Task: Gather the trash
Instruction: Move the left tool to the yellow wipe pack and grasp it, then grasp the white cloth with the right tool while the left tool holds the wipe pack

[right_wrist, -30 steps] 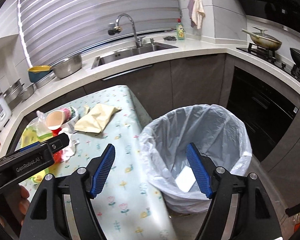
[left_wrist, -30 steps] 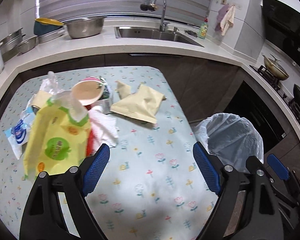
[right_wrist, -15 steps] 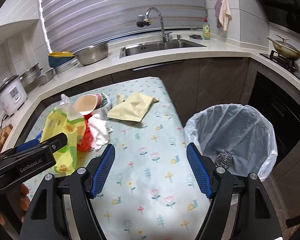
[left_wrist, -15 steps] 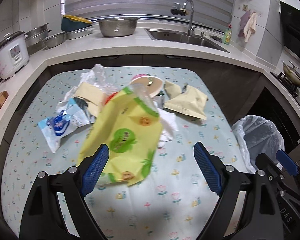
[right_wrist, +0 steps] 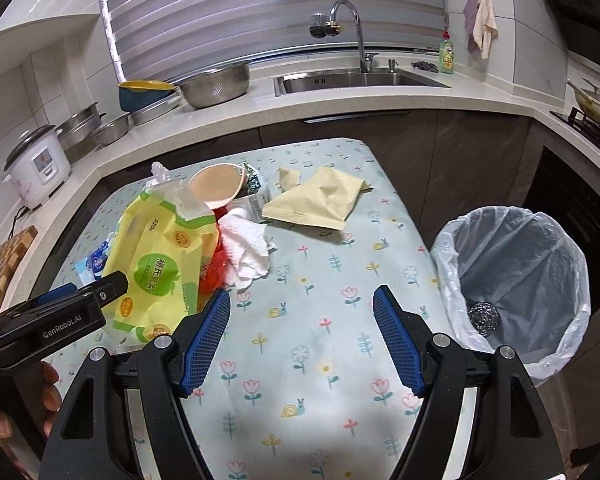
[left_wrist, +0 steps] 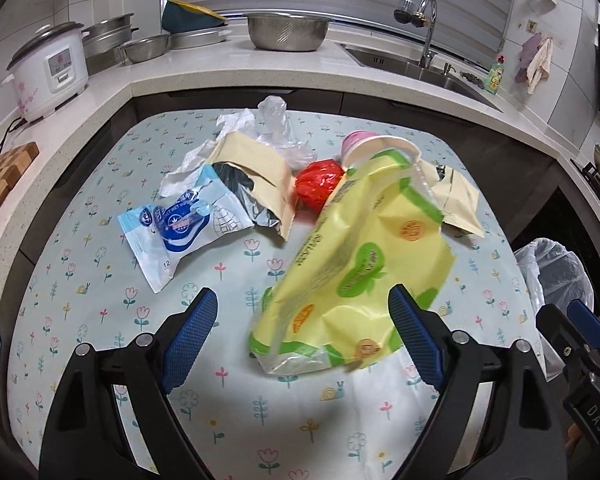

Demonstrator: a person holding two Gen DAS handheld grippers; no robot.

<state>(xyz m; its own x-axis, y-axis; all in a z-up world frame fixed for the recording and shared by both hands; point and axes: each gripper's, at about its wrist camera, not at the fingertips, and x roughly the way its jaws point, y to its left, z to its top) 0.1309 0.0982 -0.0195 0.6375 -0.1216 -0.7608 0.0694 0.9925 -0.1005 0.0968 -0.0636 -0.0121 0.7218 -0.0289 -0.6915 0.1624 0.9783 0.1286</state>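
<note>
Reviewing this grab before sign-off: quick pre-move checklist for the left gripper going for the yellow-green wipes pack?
1. Left gripper open: ok, jaws wide, nothing held.
2. Yellow-green wipes pack between the jaws: ok, but the pads are not pressing on it.
3. Right gripper free: ok, open over bare tablecloth.
4. Bin ready: ok, lined, open top, only a steel scourer inside.
5. Red wrapper clear of the pack: cannot tell, the pack overlaps it.
</note>
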